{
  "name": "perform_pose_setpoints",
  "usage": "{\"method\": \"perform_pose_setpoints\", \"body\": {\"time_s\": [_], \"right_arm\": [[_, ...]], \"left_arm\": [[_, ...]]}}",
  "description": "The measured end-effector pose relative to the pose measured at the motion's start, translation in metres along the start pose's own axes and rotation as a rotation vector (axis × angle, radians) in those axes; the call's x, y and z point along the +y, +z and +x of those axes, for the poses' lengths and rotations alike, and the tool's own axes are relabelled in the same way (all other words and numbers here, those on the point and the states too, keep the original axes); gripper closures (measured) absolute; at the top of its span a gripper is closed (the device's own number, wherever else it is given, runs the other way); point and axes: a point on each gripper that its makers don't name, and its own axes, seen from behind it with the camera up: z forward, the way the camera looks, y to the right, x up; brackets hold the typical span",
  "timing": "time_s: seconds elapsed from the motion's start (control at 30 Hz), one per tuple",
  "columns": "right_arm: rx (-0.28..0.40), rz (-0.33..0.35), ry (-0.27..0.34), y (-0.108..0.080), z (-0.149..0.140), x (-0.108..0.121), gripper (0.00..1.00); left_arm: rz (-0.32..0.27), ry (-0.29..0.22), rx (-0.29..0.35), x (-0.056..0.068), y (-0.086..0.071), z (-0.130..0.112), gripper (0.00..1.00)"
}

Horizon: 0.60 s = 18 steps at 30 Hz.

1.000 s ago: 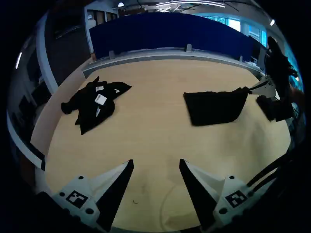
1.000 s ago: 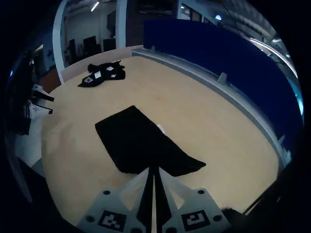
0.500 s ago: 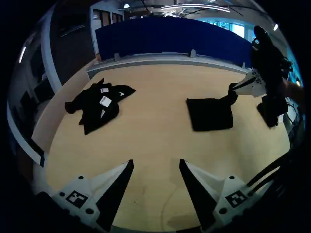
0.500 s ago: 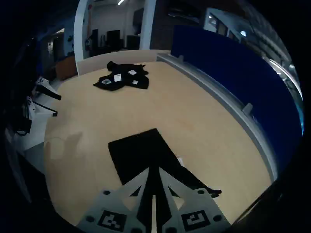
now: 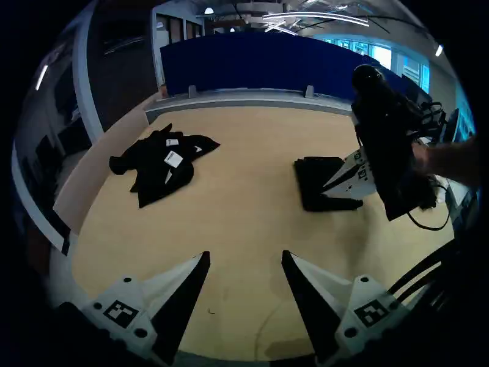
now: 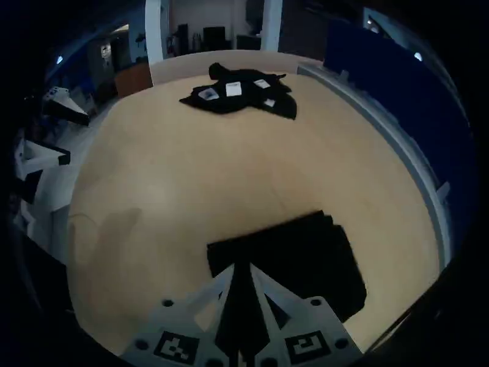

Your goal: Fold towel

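Left gripper (image 5: pixel 244 260) spread wide, empty, over the near edge of the light wooden desk (image 5: pixel 244 140). Right gripper (image 6: pixel 242 269) pressed together, pinching the folded black towel (image 5: pixel 318 180) at its edge. The towel lies toward the desk's right edge. Crumpled pile of black cloths with white tags (image 5: pixel 160 166) sits near the left edge, well apart.

The left tool (image 5: pixel 244 255) hovered with its two fingers spread wide apart. The right tool (image 6: pixel 241 272) tilted downward, carried by a bare forearm (image 5: pixel 453 164) seen in the left gripper view, its fingers pinched together on the towel (image 6: pixel 305 257).
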Motion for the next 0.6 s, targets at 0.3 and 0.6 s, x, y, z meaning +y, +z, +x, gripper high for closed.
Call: {"method": "perform_pose_setpoints", "body": {"time_s": [0.3, 0.6], "right_arm": [[0.003, 0.011, 0.03, 0.001, -0.002, -0.001, 0.97], [0.036, 0.004, 0.054, -0.014, 0.0, 0.002, 0.56]], "left_arm": [[-0.003, 0.0, -0.003, 0.002, 0.003, -0.005, 0.13], [0.003, -0.001, -0.001, 0.001, 0.002, 0.0, 0.13]]}}
